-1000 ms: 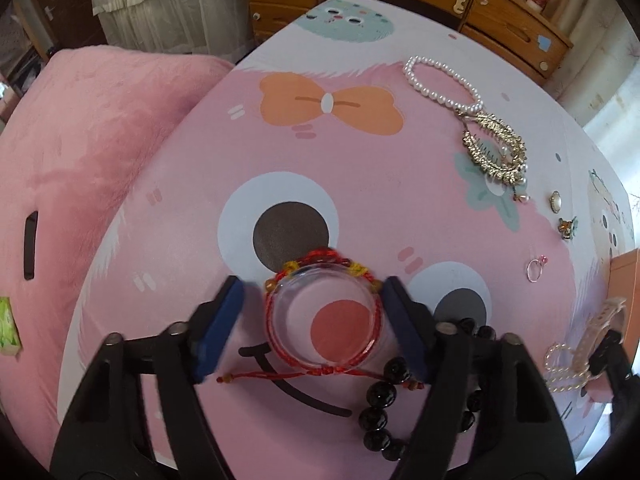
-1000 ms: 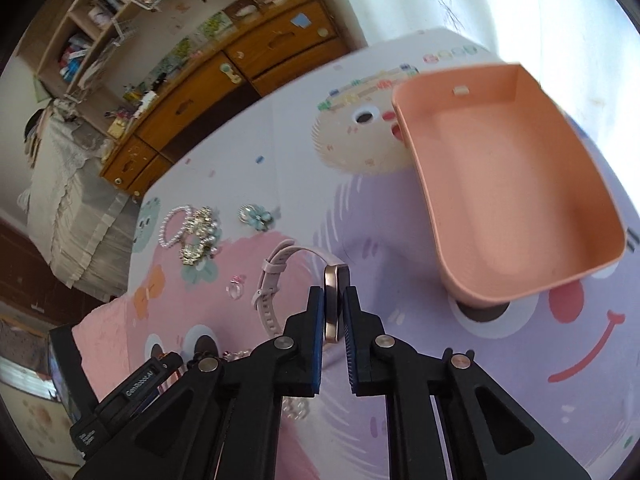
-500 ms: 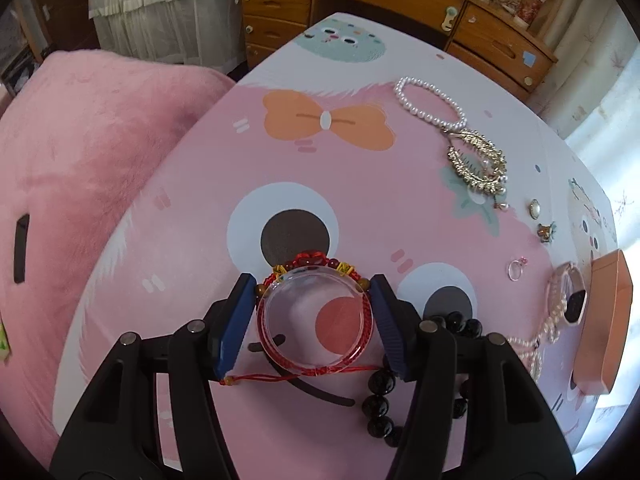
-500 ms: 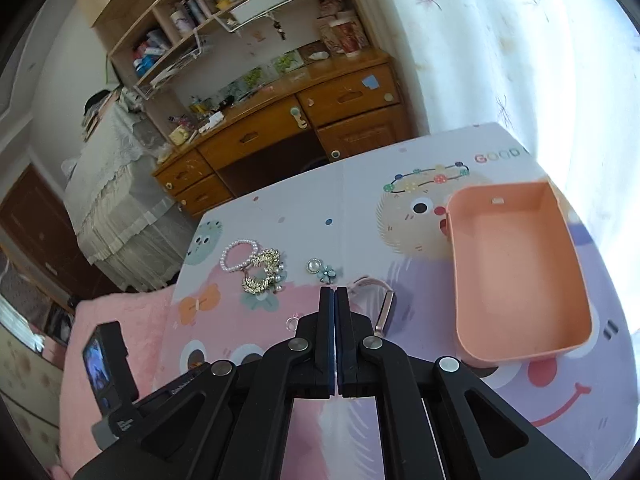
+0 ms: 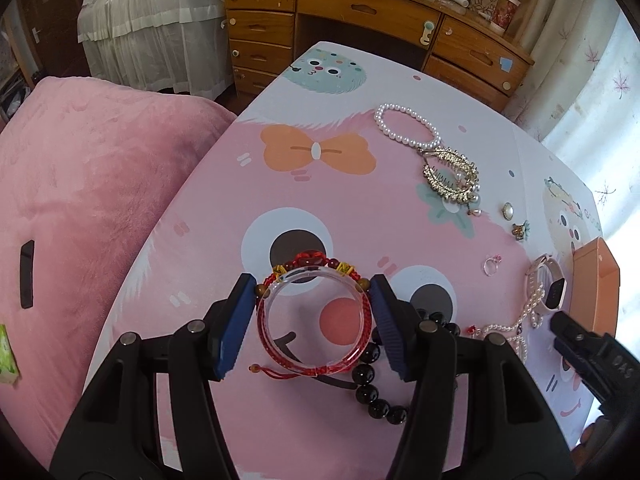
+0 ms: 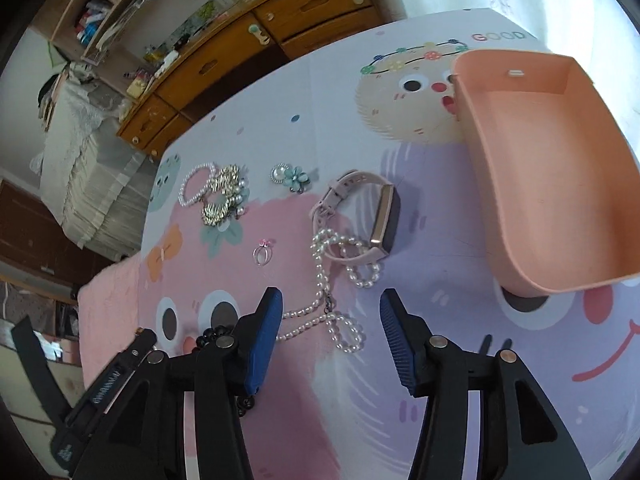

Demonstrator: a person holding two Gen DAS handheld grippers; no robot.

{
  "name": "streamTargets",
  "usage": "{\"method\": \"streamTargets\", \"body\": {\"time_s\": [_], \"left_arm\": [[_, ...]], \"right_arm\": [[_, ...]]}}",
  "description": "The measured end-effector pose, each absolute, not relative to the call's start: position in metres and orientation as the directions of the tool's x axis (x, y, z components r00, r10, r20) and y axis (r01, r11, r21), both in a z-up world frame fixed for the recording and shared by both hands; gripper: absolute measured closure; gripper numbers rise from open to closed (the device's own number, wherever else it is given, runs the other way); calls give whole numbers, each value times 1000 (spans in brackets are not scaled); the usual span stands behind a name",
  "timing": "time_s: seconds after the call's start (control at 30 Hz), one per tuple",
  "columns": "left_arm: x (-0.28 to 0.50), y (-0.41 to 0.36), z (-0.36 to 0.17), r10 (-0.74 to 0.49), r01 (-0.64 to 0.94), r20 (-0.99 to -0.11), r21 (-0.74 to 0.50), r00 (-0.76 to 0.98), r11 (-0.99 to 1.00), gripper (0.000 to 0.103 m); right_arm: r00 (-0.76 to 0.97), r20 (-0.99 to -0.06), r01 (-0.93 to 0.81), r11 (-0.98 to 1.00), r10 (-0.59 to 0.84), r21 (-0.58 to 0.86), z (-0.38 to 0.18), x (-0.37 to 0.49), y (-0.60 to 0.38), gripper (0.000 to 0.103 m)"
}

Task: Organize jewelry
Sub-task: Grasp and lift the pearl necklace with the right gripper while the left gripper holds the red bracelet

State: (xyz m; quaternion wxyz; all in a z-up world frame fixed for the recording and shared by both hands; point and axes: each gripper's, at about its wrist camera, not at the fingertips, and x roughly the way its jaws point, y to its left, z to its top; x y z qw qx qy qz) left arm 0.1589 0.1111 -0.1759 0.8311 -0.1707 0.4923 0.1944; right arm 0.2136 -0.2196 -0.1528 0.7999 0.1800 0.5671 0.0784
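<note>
The sorting has barely begun, by my reading: the peach tray [image 6: 560,184], at about two o'clock in the right wrist view, holds nothing, and every piece visible lies loose on the cartoon mat [image 6: 440,340]. The left gripper [image 5: 314,312] is clamped on the clear bangle [image 5: 316,320] with its red cord bracelet [image 5: 308,262], pads pressing both sides, so that pair looks like the first piece bound for the tray. The right gripper [image 6: 330,332] is opening, its jaws about half apart and holding nothing, above the pearl necklace [image 6: 332,296]. The watch [image 6: 360,216] lies at twelve o'clock from it, touching the pearls. Still to go: the black bead bracelet [image 5: 374,380], pearl bracelet [image 5: 406,126], gold hair clip [image 5: 450,176], ring [image 6: 262,254] and two small brooches [image 6: 290,176].
</note>
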Motion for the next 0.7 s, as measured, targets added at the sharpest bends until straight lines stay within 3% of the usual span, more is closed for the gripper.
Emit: {"method": "streamTargets", "body": {"time_s": [0.07, 0.17, 0.2, 0.27, 0.33, 0.37, 0.7], "left_arm": [[160, 109, -174, 157, -487, -880, -94, 449, 868, 48], [162, 105, -170, 166, -475, -870, -87, 465, 876, 48], [163, 104, -169, 169, -473, -867, -85, 468, 877, 48], [164, 102, -167, 172, -474, -864, -85, 474, 876, 48], [164, 100, -167, 173, -474, -861, -88, 478, 876, 48], [165, 100, -167, 174, -476, -860, -88, 479, 875, 48], [163, 99, -158, 156, -453, -851, -105, 502, 885, 48]], "right_arm": [[335, -879, 77, 920, 339, 384, -162, 221, -212, 52], [324, -887, 84, 924, 329, 373, -172, 228, -209, 62], [317, -889, 89, 923, 330, 374, -174, 231, -208, 70], [317, -886, 83, 921, 338, 381, -178, 233, -207, 75], [314, -885, 68, 921, 344, 383, -181, 235, -205, 94], [314, -879, 76, 914, 358, 400, -184, 235, -205, 98], [385, -814, -1, 882, 434, 470, -157, 239, -197, 98]]}}
